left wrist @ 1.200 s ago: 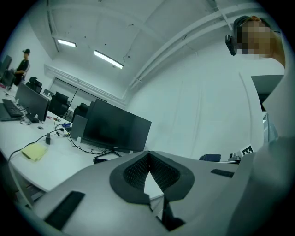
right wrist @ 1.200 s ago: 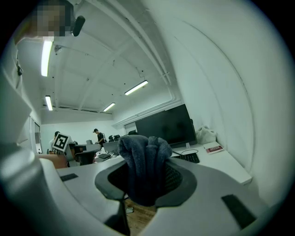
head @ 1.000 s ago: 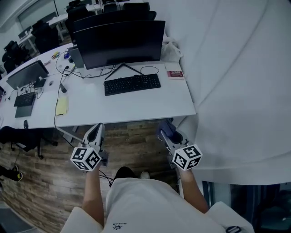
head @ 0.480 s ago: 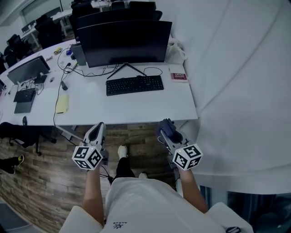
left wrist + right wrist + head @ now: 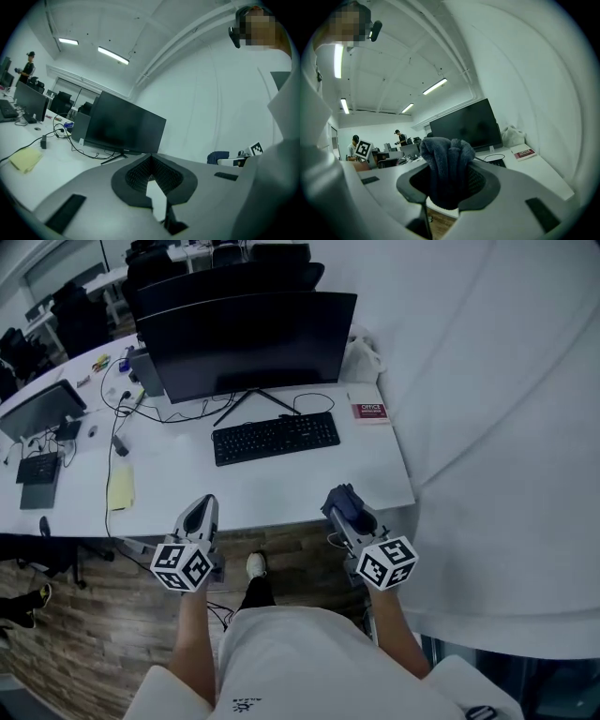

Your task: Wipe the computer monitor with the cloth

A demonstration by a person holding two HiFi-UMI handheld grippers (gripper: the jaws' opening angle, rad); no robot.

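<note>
Cloth point(image 5: 446, 171) clamped in my right gripper point(image 5: 343, 506), short of the desk point(image 5: 281, 482).
The cloth is dark, plush and bunched into soft folds that bulge above the ribbed jaw pads squeezing it. The monitor point(image 5: 248, 341) is a wide, glossy black panel on a thin splayed stand at the back of the smooth white desk, with a flat black keyboard point(image 5: 274, 437) in front of it. My left gripper point(image 5: 199, 509) has its jaws together with nothing between them. I hold both grippers low at the desk's near edge, pointing forward at it, over plank flooring.
</note>
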